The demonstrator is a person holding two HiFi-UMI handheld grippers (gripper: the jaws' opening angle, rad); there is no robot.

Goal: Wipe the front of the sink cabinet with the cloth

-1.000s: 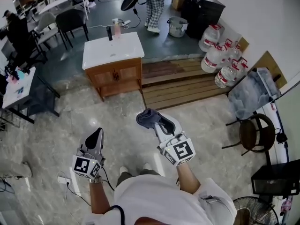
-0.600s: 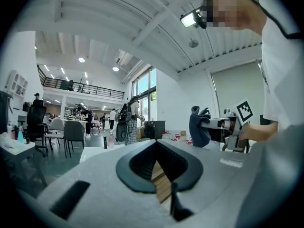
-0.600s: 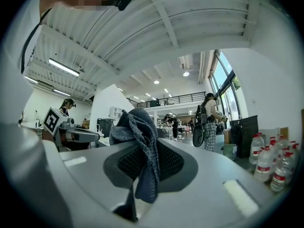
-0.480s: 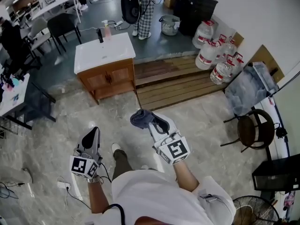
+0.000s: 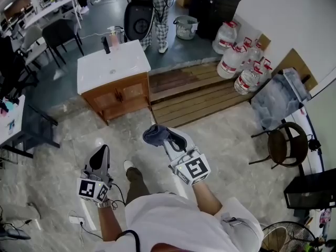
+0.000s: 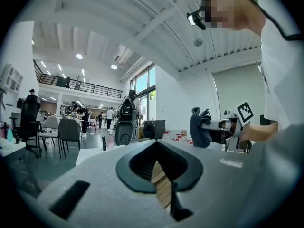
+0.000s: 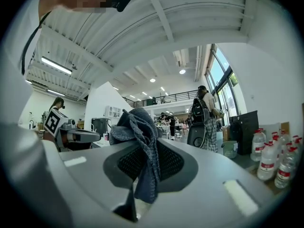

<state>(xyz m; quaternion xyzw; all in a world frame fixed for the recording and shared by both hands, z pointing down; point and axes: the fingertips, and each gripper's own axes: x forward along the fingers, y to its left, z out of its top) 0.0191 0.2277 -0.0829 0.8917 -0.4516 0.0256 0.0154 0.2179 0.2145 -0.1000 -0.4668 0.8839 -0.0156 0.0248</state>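
The sink cabinet [image 5: 119, 96] is wooden with a white basin top [image 5: 110, 64] and stands across the marble floor, well ahead of both grippers. My right gripper [image 5: 161, 136] is held out at the middle of the head view, shut on a bunched grey-blue cloth [image 5: 153, 134]. In the right gripper view the cloth [image 7: 142, 144] hangs pinched between the jaws. My left gripper [image 5: 102, 154] is lower left, shut with nothing in it. In the left gripper view the basin top [image 6: 92, 154] shows beyond the left gripper [image 6: 156, 148], and the cloth [image 6: 199, 127] is at the right.
A raised wooden plank platform [image 5: 202, 93] lies right of the cabinet, with several water jugs [image 5: 239, 62] behind it. A person with a backpack [image 5: 149, 12] stands behind the sink. A round stool [image 5: 286, 148] is at the right, and a desk [image 5: 8, 119] at the left.
The person holding the grippers has stepped forward. The cabinet has shifted left in the head view. Both grippers keep their pose and the cloth stays held.
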